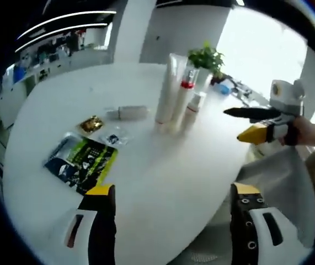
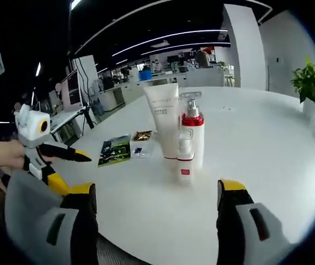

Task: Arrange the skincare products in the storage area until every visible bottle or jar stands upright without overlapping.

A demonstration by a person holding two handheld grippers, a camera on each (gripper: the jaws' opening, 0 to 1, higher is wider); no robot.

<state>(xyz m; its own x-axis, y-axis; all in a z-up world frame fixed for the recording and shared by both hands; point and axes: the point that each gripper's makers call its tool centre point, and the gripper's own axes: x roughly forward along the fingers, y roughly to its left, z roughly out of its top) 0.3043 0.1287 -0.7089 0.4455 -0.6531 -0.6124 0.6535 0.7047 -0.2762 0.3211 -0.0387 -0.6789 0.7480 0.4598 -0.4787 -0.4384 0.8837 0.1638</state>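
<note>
White round table [image 1: 163,182], products grouped near its far side in the left gripper view. Standing count there: three upright, namely a tall white tube [image 1: 168,88], a clear pump bottle with a red collar [image 1: 185,94] just beside it, and a small white bottle with a red band [image 1: 194,107] next to that. One white bottle [image 1: 127,112] lies on its side, apart from the group, toward the packets. Flat items near it: one gold sachet [image 1: 91,124], one small clear sachet [image 1: 115,137], one green-and-black packet [image 1: 83,160] closest to the camera. Can't tell what is inside any container; the pump bottle looks see-through at the top only. One potted plant [image 1: 206,59] behind the group at the table edge. Left gripper [image 1: 171,201]: jaws wide apart, nothing between them, hanging over the near table edge. Right gripper [image 1: 244,124] comes in from the right side of that view, held in a hand [image 1: 311,132], black and yellow jaws spread with nothing in them, off the table beside the upright group. Right gripper view: same three upright, with the tube [image 2: 163,118], pump bottle [image 2: 192,135] and small bottle [image 2: 185,160] in front, close together; whether they touch, can't tell. Right gripper [image 2: 157,207] jaws wide, empty, aimed at the trio. Left gripper [image 2: 71,165] shows at the left of that view, open.
</note>
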